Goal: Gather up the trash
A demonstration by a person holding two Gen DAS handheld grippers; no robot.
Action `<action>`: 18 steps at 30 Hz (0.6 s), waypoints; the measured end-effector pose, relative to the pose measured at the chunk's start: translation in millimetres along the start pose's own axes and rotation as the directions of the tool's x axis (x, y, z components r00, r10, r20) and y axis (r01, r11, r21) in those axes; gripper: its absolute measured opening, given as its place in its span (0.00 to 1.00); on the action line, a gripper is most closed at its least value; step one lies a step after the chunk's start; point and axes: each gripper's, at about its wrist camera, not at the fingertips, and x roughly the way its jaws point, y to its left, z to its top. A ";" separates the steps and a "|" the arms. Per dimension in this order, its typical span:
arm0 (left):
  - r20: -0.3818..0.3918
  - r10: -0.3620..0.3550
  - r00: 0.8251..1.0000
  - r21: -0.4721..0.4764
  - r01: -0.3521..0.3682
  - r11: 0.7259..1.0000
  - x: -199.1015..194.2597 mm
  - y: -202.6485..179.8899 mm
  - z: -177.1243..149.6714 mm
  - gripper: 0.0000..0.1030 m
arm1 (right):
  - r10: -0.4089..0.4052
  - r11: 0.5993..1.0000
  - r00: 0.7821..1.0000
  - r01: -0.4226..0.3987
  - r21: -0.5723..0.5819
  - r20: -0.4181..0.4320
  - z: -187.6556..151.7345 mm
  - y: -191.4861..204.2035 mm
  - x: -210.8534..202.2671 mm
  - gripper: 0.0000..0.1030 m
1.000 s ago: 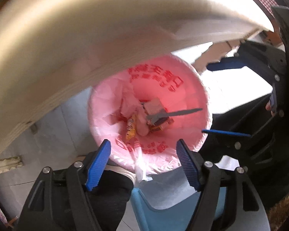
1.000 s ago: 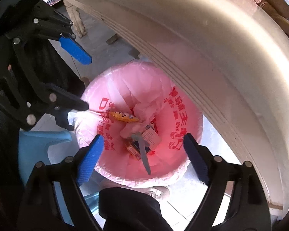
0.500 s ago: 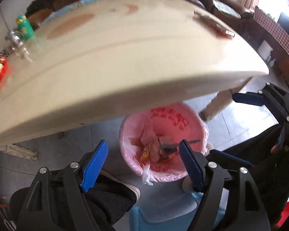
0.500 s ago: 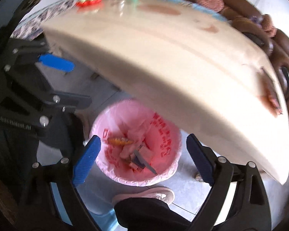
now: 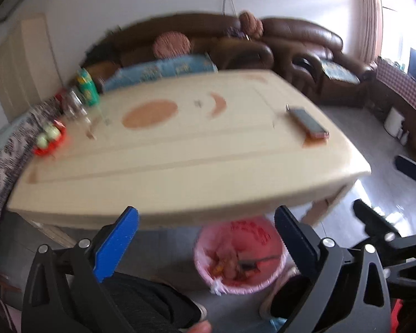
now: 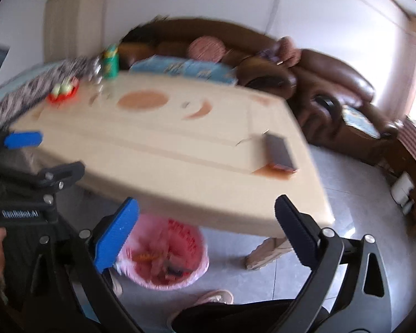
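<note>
White lettering on the black body of the left gripper point(image 6: 22, 149), seen at the left edge of the right wrist view, reads roughly "GenRobot.AI". Red characters printed on the pink bin liner point(image 5: 240, 252) are too blurred to read.

Table edge point(image 5: 197, 205) apparently overhangs the bin point(image 5: 266, 284), narrowing access.

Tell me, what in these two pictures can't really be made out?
- Pink-lined trash bin: left wrist view, far rim hidden under the table edge; contents a blur.
- Same bin: right wrist view, partly behind the right hand-held gripper, motion-blurred.
- Green can and red dish: labels and contents smeared.
- Flat dark object near the table corner: too blurred to identify.
</note>
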 end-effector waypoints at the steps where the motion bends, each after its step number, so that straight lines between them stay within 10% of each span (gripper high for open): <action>1: 0.019 0.014 1.000 0.002 -0.014 1.000 -9.1 -2.2 3.7 0.93 | -0.034 0.999 0.999 0.033 0.029 0.021 4.7 -5.2 -11.6 0.94; 18: 0.180 0.047 0.983 -0.137 -0.022 0.990 -121.6 -3.3 35.7 0.93 | -0.155 0.978 0.968 0.122 0.171 0.197 34.5 -18.0 -120.0 0.94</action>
